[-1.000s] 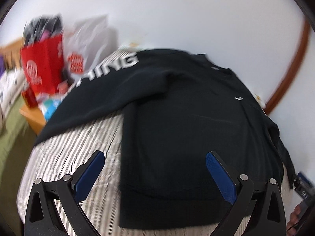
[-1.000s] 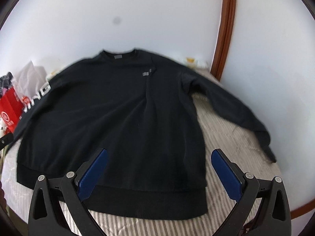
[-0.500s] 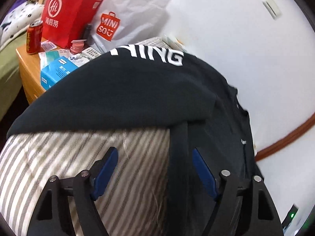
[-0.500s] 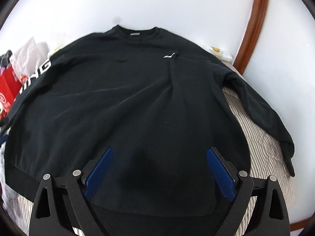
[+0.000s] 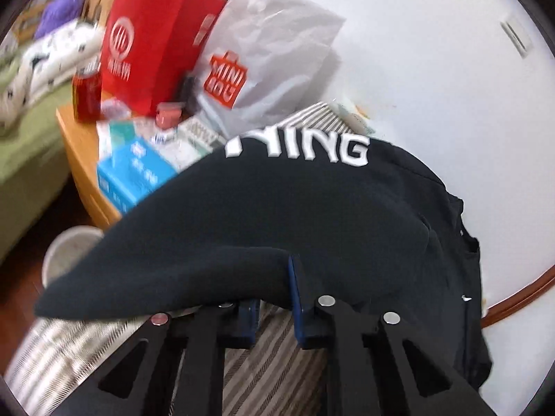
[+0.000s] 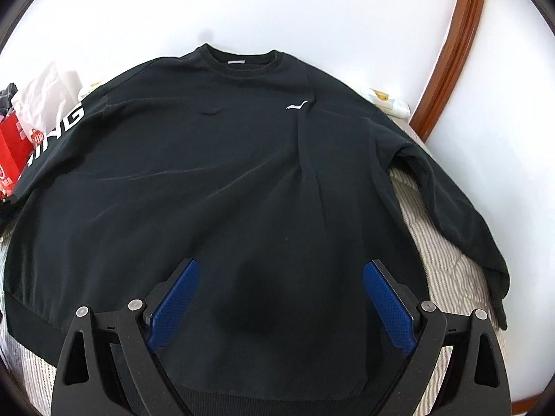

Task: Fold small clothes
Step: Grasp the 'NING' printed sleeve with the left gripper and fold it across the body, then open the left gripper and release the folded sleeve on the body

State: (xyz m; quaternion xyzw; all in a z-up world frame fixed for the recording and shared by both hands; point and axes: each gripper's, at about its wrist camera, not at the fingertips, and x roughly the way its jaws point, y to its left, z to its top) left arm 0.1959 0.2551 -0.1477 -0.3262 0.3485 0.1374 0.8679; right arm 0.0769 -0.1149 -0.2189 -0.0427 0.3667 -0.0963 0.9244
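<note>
The left gripper (image 5: 275,298) is closing its jaws, and the lower edge of the sleeve (image 5: 215,260) of the black sweatshirt (image 6: 215,187) sits pinched between the blue pads, so it grasps the cloth. From there the sleeve runs up toward one o'clock, with white letters (image 5: 305,145) printed along it, and joins the body of the sweatshirt at three o'clock. Under the jaws lies the striped bedcover (image 5: 270,371).

The right gripper (image 6: 277,294) hangs with its jaws spread wide over the lower part of the sweatshirt; nothing is between the pads. The sweatshirt lies flat, front up, on the bed, collar (image 6: 239,59) at twelve o'clock against the white wall (image 6: 312,7), a small white logo (image 6: 296,105) at one o'clock. Its other sleeve (image 6: 458,208) trails off toward four o'clock across the bedcover.

In the left wrist view, at eleven o'clock from the jaws, a wooden counter (image 5: 79,152) carries a red bag (image 5: 149,41), a white bag (image 5: 263,69), a red can (image 5: 86,93) and a blue box (image 5: 135,176). A brown door frame (image 6: 451,48) curves up at two o'clock in the right wrist view.
</note>
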